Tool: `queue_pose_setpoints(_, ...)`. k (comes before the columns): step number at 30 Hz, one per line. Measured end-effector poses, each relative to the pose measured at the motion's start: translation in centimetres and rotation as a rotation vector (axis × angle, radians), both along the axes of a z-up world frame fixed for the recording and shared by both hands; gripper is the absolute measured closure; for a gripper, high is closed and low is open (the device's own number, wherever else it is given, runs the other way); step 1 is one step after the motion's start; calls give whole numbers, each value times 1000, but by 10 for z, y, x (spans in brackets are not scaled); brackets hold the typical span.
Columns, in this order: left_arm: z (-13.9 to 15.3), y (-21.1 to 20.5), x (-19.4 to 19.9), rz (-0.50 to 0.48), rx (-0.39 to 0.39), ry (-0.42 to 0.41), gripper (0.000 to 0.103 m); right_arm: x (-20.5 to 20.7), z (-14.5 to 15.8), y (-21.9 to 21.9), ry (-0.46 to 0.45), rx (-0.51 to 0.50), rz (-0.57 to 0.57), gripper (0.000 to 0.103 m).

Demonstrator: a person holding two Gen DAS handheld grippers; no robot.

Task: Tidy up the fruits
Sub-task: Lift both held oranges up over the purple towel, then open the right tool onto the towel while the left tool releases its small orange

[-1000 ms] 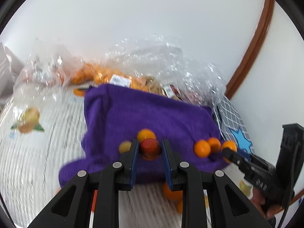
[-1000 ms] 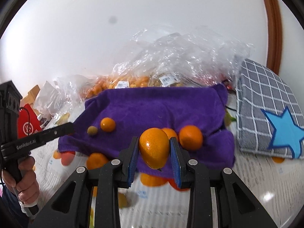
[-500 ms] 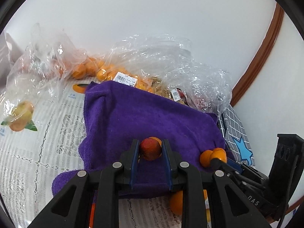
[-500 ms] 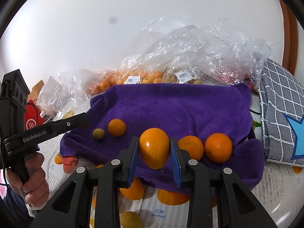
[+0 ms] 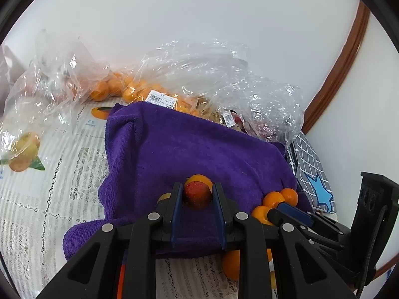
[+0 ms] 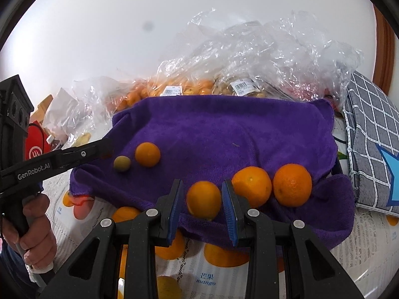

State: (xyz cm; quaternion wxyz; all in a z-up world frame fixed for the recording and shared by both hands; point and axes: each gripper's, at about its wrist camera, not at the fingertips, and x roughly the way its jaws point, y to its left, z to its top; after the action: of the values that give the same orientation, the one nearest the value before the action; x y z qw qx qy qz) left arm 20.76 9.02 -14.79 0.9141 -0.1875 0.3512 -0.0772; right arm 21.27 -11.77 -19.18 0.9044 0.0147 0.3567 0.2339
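Our right gripper [image 6: 203,203] has just sprung open, leaving its orange [image 6: 203,199] at the purple towel's [image 6: 224,134] six o'clock edge, while our left gripper [image 5: 197,196] keeps clamping the red fruit [image 5: 197,195].

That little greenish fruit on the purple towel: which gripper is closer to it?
Left. The left gripper, shut on a red fruit, has the greenish fruit just beside its fingers. The right gripper is farther along the towel, around an orange.
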Motion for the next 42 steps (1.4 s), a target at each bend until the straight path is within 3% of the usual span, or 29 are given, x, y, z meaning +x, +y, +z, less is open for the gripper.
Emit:
queue_pose_setpoints(13,-7,-15,1,-52,30,-6,80,-14,14,-23,-63,5,-61,67)
queue_pose_setpoints(30,-18,-12,7,-34,17,38,80,-10,18,-39,-62,15,-127,64)
queue_pose_setpoints(36,-19,-11,8,-33,14,46,75,-7,15,-38,-50,0,-136,61)
queue_pose_setpoints(42,-16,-13,6,-36,31,28,62,-7,14,-36,-53,-19,-138,58)
